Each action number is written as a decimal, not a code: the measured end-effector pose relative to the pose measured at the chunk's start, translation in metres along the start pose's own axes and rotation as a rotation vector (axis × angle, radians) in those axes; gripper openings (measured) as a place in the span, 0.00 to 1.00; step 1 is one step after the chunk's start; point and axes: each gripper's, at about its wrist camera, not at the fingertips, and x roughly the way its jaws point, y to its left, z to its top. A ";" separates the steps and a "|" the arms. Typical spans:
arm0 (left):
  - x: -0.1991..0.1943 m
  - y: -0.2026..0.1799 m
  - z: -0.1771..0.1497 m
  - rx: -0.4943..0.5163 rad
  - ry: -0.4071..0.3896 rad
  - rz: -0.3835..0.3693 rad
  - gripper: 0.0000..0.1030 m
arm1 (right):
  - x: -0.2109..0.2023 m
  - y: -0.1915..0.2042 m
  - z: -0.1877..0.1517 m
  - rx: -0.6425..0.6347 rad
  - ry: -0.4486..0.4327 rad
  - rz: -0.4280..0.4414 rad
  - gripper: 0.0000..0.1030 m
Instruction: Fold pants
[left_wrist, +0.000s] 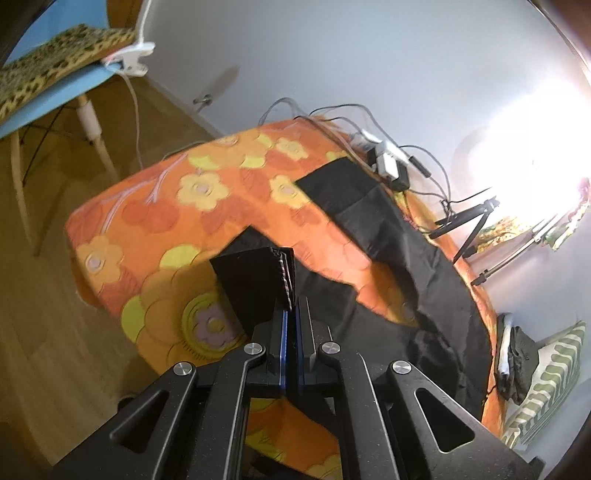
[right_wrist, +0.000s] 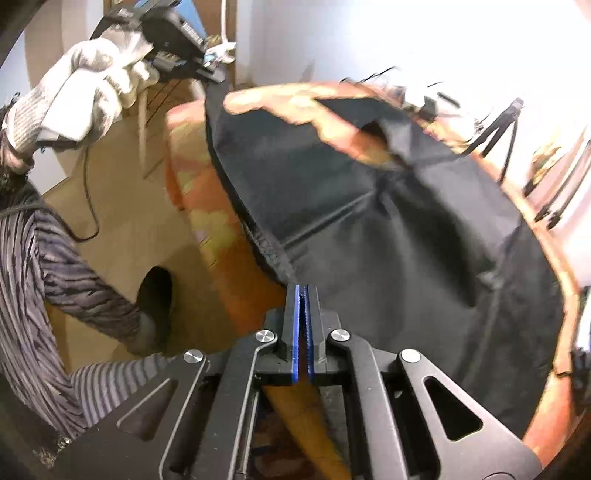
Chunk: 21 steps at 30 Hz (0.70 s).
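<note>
From the left wrist, the left gripper (left_wrist: 294, 306) has its fingers pinched tight on a corner of the black pants (left_wrist: 388, 266), lifting it clear of the orange flowered bench (left_wrist: 155, 206); the rest lies spread across the top.

From the right wrist, the right gripper (right_wrist: 303, 291) is clamped together on the pants' (right_wrist: 388, 229) near edge. A gloved left hand (right_wrist: 85, 92) holds the other tool up at the far corner.
</note>
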 end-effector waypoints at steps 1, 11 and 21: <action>0.000 -0.004 0.004 -0.001 -0.001 -0.010 0.02 | -0.005 -0.008 0.005 0.001 -0.012 -0.025 0.01; 0.019 -0.068 0.034 0.104 -0.015 -0.050 0.02 | -0.027 -0.052 0.037 0.028 -0.026 -0.017 0.01; 0.033 -0.092 0.047 0.142 -0.001 -0.064 0.02 | 0.016 -0.014 0.011 0.006 0.076 0.124 0.56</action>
